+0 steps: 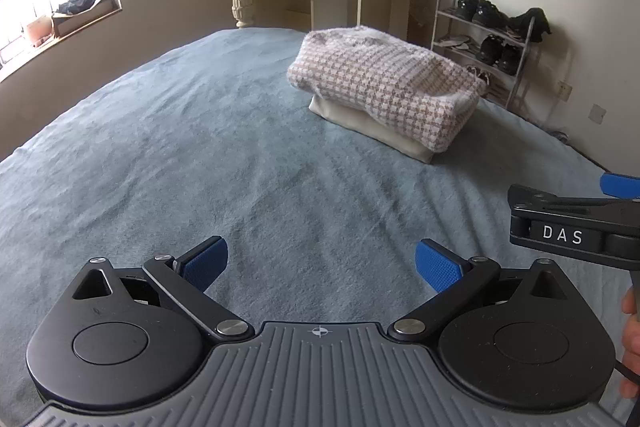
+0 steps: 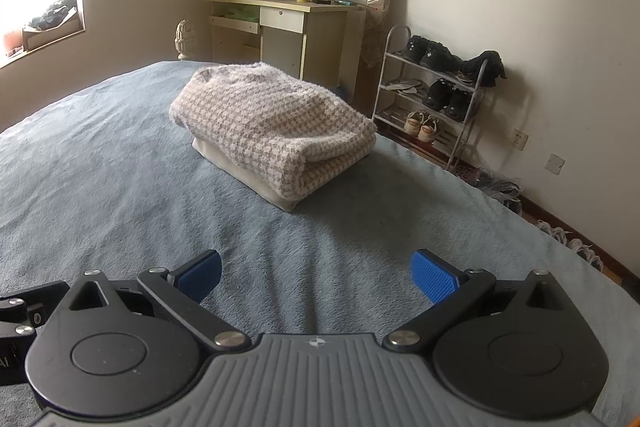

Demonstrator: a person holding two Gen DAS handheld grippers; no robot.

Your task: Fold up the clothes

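Sweater, left wrist view: one houndstooth sweater [image 1: 384, 87] is seen folded atop one cream folded garment [image 1: 360, 123] on the bed [image 1: 160, 147], ahead and to the right, well apart from the left tongs [image 1: 320, 265].
Left tongs: spread wide, nothing held.
Long axis: runs from far-left to near-right.
Right wrist view: the stack lies ahead, slightly left of the right tongs [image 2: 316, 277].
Right tongs: spread wide, empty.
Nearer hand: judged to be the right.
Count: two garments, two tongs; folding appears complete.
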